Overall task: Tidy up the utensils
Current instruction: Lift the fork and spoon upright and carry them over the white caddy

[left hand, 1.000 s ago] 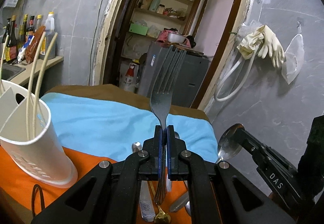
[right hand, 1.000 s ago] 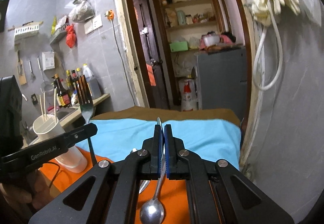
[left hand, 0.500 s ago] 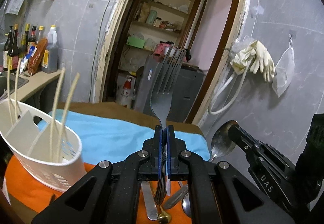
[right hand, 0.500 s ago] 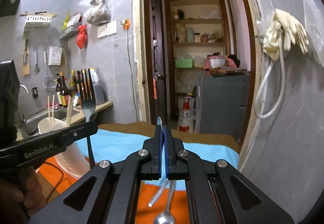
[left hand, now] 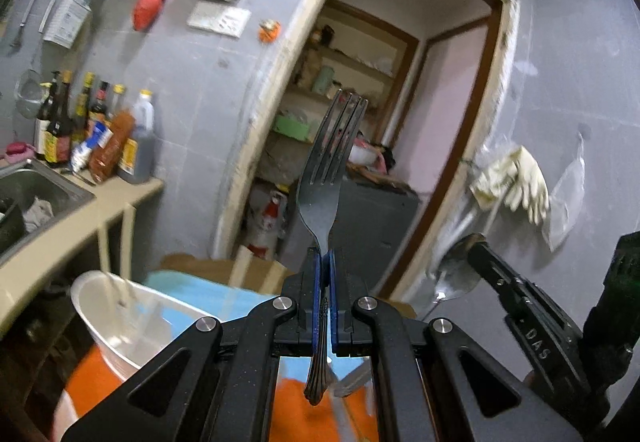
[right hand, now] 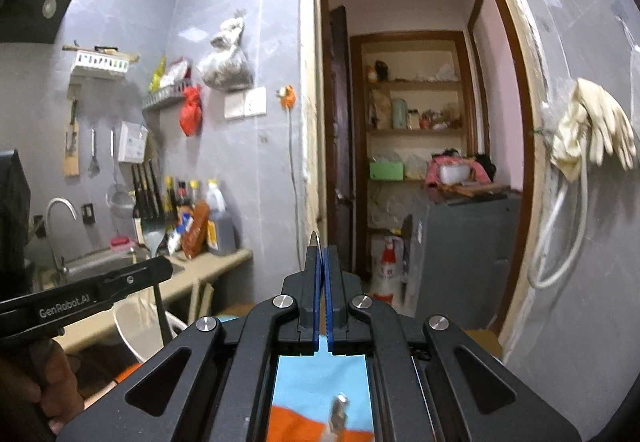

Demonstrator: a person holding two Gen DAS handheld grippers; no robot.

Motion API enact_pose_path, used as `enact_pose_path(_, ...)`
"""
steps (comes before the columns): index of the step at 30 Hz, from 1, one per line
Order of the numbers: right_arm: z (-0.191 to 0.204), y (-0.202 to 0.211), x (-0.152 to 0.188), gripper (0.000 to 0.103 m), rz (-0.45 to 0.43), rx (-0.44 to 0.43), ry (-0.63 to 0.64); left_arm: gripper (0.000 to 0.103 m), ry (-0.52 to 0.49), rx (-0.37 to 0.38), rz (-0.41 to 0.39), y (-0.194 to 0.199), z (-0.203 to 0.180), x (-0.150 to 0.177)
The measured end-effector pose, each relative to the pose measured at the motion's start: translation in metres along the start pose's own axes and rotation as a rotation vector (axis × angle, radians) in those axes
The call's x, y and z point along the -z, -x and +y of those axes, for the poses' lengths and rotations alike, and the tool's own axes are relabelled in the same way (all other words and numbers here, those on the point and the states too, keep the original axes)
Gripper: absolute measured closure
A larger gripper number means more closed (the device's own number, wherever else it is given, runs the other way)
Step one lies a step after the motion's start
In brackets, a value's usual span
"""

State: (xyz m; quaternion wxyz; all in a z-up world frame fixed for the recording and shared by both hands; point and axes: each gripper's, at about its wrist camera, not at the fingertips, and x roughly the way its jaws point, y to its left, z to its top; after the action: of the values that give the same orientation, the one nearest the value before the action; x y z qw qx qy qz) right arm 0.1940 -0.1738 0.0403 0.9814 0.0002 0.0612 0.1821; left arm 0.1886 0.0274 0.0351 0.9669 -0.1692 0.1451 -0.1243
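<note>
- Grey tiled walls enclose a small kitchen, with an open doorway (right hand: 416, 162) leading to pantry shelves and a grey cabinet (right hand: 464, 254) beyond.
- Along the left wall a beige worktop (left hand: 80, 226) carries a row of sauce bottles (left hand: 92, 130) beside a steel sink (left hand: 28, 194); cream rubber gloves (right hand: 596, 130) hang on the right wall.
- Left tongs (left hand: 325, 274) are pressed together on a dark fork (left hand: 330, 166), pinching it at the neck; the tines stand up and lean slightly right, and the handle hangs down between the arms.
- Right tongs (right hand: 321, 274) are pinched on a spoon (left hand: 456, 274): from the left wrist view its bowl sticks out past the tips, and from the right wrist view only a thin metal edge shows above the blue pads, with the handle end blurred below.
- Both utensils are held up in the air, the spoon to the right of the fork and apart from it.
- Below and left of the fork stands a white utensil holder (left hand: 120, 318) with pale chopsticks (left hand: 105, 246) leaning in it, though motion blur softens it.
- Under the tongs lie an orange mat (left hand: 292, 414) and a light blue cloth (right hand: 320, 378); a blurred metal utensil lies there, and I cannot tell which kind.
</note>
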Motion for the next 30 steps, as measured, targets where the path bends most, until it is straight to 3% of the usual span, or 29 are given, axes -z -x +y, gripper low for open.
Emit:
enact_pose_path(9, 0.036, -0.014, -0.026, 0.103, -0.06, -0.03, 0.035, 0.101, 0.098, -0.073, -0.131, 0.013, 0.084, -0.037)
enact_pose_path(14, 0.052, -0.03, -0.018, 0.103, -0.033, -0.057, 0.056, 0.101, 0.124, -0.129, -0.138, 0.009, 0.125, -0.035)
enact_pose_path(30, 0.084, -0.061, 0.032, 0.103, 0.059, -0.039, 0.188, 0.101, -0.022, -0.202, -0.078, -0.009, 0.13, 0.015)
